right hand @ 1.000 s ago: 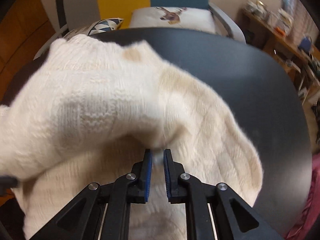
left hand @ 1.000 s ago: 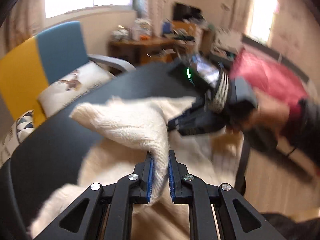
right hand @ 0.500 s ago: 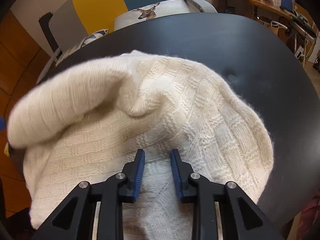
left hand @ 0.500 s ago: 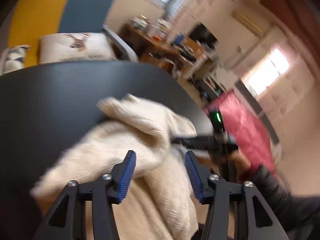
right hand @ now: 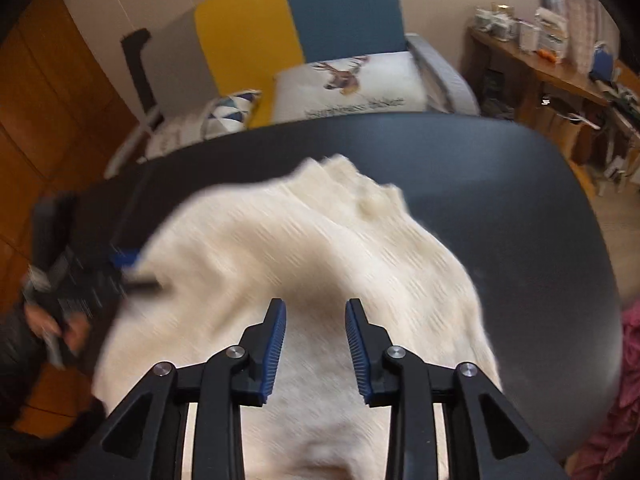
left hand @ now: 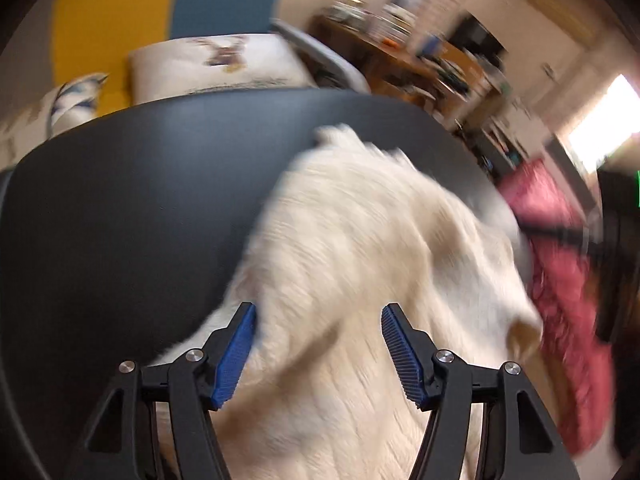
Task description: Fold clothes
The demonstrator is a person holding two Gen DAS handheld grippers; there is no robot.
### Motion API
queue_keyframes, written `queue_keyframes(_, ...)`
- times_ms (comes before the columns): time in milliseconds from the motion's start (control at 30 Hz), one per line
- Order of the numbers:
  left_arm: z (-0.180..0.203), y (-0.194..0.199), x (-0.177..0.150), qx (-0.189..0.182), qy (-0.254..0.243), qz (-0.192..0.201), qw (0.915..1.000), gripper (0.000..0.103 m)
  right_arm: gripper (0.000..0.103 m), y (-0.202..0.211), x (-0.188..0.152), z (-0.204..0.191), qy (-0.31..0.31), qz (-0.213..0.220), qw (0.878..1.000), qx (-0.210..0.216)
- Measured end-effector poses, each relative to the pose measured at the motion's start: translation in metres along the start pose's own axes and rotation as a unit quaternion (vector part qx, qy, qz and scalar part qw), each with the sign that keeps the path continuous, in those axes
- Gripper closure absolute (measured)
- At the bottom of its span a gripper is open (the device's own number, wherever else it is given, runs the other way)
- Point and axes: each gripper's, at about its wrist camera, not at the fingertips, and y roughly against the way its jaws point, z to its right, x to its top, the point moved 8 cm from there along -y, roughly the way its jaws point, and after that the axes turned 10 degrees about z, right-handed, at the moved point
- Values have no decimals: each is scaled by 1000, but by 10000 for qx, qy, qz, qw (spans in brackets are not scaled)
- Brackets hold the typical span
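A cream knitted sweater [left hand: 360, 264] lies folded in a heap on the round black table [left hand: 120, 208]. My left gripper [left hand: 318, 328] hangs over the sweater's near edge, its jaws opening, with knit below them but no pad pressing on it. In the right wrist view the same sweater [right hand: 304, 248] fills the middle. My right gripper [right hand: 316, 320] is above it, jaws opening, nothing pinched between them. The left gripper [right hand: 132, 272] and the hand holding it show blurred at the left edge of that view.
A yellow and blue armchair [right hand: 296, 24] with a deer cushion [right hand: 348, 84] stands behind the table. A red cloth [left hand: 560, 280] lies to the right. A cluttered wooden desk [right hand: 552, 68] is at the back right. Bare tabletop [right hand: 540, 240] lies right of the sweater.
Both grippers let go of the sweater and their jaws spread. The lifted fold dropped onto the heap. The right gripper rose away; the left one swung sideways and rolled.
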Motion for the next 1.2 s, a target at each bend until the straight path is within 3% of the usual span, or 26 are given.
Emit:
queue_keyframes(100,26,-1,-20,-66,-435,35,9990,38,54,-32,36,-25,-185,-392,9985,349)
queue_keyframes(167,38,-2,-30,-111,-580,68,9982,38,47,-64,53,-20,-507,-699,9952,463)
queue_keyframes(367,47,-5,-33,-146,-720,186,9971,38,43,-164,69,4,-900,-1506,9841,-281)
queue_keyframes(500,47,-13,-31,-110,-732,242,9970,38,43,-203,61,12,-1020,-2147,9667,-948)
queue_keyframes(567,45,-12,-36,-73,-766,272,9967,38,40,-216,54,9,-1058,-2363,9605,-1026)
queue_keyframes(600,46,-11,-37,-66,-774,300,9965,38,38,-220,52,7,-994,-2417,9587,-1122)
queue_keyframes(667,47,-8,-40,-86,-798,333,9962,38,23,-226,47,1,-678,-2484,9580,-1265)
queue_keyframes(800,46,-6,-42,-102,-814,357,9960,38,17,-235,36,-15,285,-2562,9515,-1679)
queue_keyframes(833,46,-5,-42,-119,-803,355,9961,38,17,-235,36,-16,252,-2518,9523,-1706)
queue_keyframes(900,45,-4,-41,-152,-763,351,9964,38,20,-232,36,-16,88,-2439,9543,-1724)
queue_keyframes(1000,40,-2,-39,-186,-608,324,9975,38,33,-225,38,-14,35,-2292,9585,-1694)
queue_keyframes(1067,37,-1,-38,-168,-538,318,9979,38,54,-218,39,-12,28,-2138,9615,-1727)
queue_keyframes(1167,34,1,-36,-134,-412,301,9986,38,75,-208,39,-8,-82,-1908,9670,-1688)
queue_keyframes(1200,33,2,-35,-121,-366,297,9988,38,78,-205,38,-6,-171,-1810,9695,-1646)
